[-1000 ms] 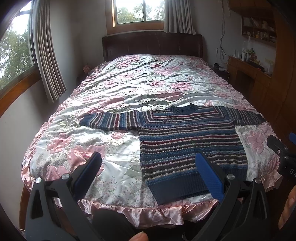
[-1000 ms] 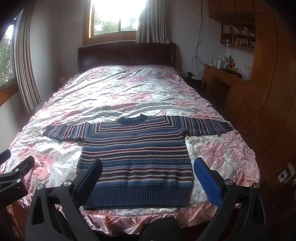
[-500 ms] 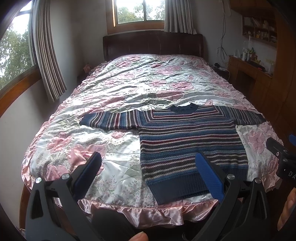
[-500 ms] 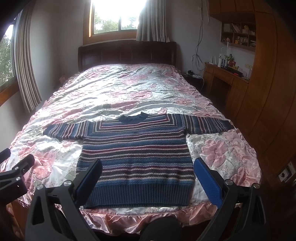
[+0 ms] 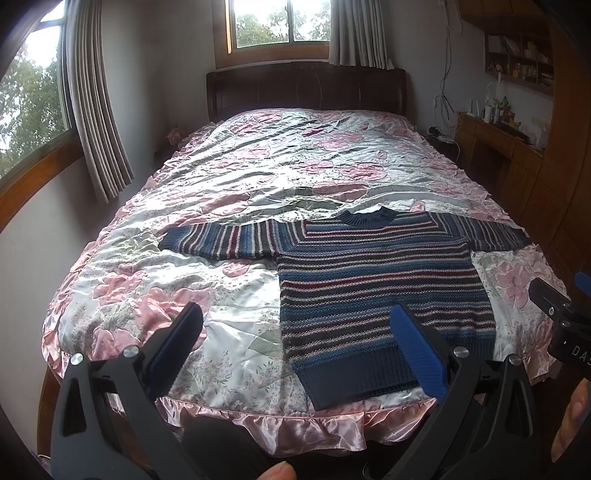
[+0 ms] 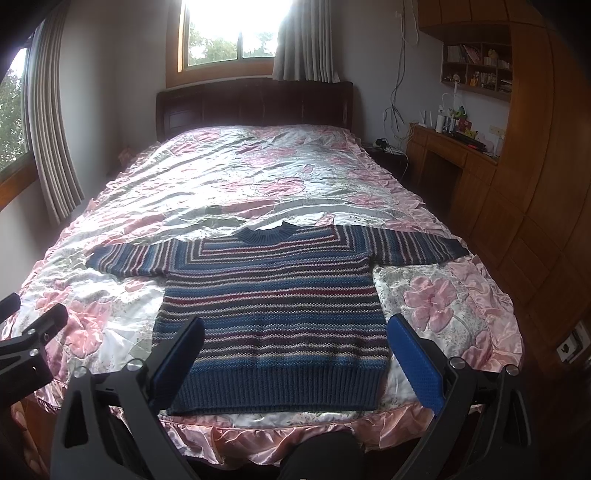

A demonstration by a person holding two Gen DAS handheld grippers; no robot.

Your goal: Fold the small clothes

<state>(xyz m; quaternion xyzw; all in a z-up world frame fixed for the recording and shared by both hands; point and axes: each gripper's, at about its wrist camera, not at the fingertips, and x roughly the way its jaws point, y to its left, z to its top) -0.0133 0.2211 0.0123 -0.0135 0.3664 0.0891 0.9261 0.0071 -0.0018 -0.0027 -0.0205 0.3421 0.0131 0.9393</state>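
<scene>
A striped knit sweater [image 6: 271,306], in blue, maroon and pale bands, lies flat and face up near the bed's foot, sleeves spread toward nine and three o'clock, collar at twelve, ribbed navy hem at six.

A home bedroom: bed [image 6: 258,177] with dark headboard [image 6: 255,107], curtained window [image 6: 236,33], wooden desk [image 6: 454,155].

Both cameras sit at the foot of the bed [image 5: 258,177], facing the headboard [image 6: 255,107]. The left looks from nearer the left corner, the right roughly centred on the sweater [image 6: 273,314]. Both share bed, sweater [image 5: 376,295] and headboard.
</scene>
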